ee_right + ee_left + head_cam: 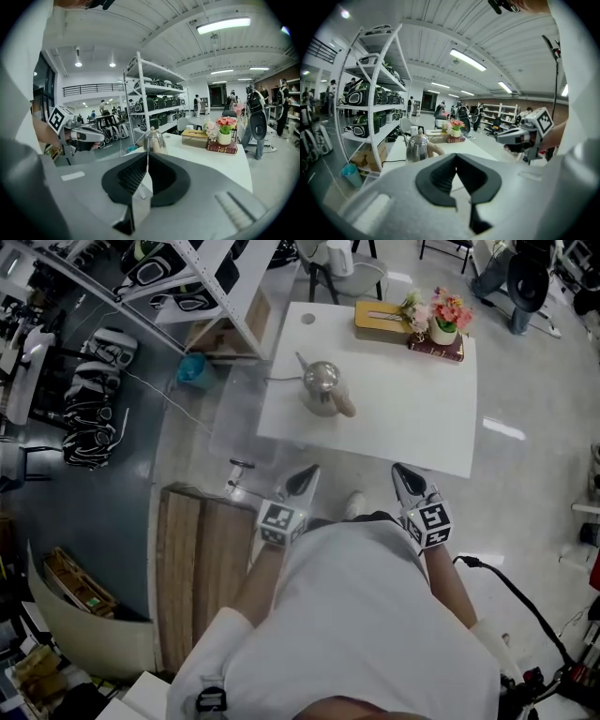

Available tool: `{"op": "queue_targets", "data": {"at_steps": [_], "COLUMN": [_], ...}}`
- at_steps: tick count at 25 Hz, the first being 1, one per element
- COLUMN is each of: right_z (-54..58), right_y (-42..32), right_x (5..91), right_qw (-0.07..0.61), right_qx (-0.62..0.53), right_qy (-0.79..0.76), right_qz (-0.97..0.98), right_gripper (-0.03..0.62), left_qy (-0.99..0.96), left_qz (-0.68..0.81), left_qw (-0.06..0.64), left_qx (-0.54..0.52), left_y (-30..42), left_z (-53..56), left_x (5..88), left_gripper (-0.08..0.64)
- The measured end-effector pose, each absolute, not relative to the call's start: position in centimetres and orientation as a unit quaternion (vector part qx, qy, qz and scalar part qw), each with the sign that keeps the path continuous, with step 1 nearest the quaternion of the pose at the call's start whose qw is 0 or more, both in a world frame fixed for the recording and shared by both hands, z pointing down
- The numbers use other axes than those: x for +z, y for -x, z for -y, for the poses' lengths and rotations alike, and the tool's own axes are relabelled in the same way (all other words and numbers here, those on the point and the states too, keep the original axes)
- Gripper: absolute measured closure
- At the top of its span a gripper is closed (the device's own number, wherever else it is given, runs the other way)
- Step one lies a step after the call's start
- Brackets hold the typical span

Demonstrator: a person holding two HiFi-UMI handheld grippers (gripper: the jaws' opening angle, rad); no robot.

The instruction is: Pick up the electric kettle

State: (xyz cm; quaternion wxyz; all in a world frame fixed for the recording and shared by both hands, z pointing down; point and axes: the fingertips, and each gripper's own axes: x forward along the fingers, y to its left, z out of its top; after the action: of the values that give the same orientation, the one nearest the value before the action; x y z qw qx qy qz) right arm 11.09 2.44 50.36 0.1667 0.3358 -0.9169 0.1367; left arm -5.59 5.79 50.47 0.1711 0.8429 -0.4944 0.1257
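1. head view looks down on a white table [403, 418] with the electric kettle [323, 385] standing upright toward its left edge, roughly midway between the near and far edges, nothing touching it.
2. the kettle's tan handle [345, 407] points toward the near right corner, and the spout points toward the far left corner.
3. the left gripper [307, 472] and right gripper [403, 472] are both short of the near edge, well apart from the kettle, with their tips aimed at the table.
4. left gripper view shows its tongs closed with nothing between them and the kettle ahead past the tips. right gripper view shows the same: pads pressed together, empty.
5. the step in hand looks like the approach, with the grasp not yet begun. whichever gripper takes the kettle should open its tongs before it reaches the handle, not at it.
6. the handle faces the right gripper more than the left, so that seems the better side to come from. close on the handle's middle so the body hangs level.
7. a thin line that looks like a cord [281, 379] leaves the kettle toward the left edge. it is too fine to tell whether it is attached, so lift straight up and slowly, watching for a tug.
8. a tissue box [380, 317], a flower pot [442, 332] and a book [436, 347] sit along the far edge toward the far right corner, clear of the path.
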Motion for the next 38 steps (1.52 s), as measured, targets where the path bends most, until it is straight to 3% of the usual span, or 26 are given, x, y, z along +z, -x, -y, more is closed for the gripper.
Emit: {"op": "queue_targets", "data": {"at_steps": [13,22,38], "right_z": [0.5,3.4,4.8], "right_y": [-11.3,-9.5,-11.3], "right_x": [53.3,53.2,55.6], "right_qw": [0.188,0.190,0.230], "right_qx": [0.172,0.184,0.216], "right_qy": [-0.327,-0.355,-0.379], "right_qz": [0.910,0.897,0.870], "right_gripper": [0.578,0.578,0.578], "left_qy": [-0.854,-0.868,-0.853], "left_qz": [0.472,0.430,0.429], "left_qw": [0.161,0.202,0.244], "left_qx": [0.146,0.145,0.170], "left_y": [5.1,4.1,2.6], "left_z": [0.8,6.2,11.5], "left_x": [52.6,56.7,64.3], "left_gripper": [0.557,0.557,0.436]}}
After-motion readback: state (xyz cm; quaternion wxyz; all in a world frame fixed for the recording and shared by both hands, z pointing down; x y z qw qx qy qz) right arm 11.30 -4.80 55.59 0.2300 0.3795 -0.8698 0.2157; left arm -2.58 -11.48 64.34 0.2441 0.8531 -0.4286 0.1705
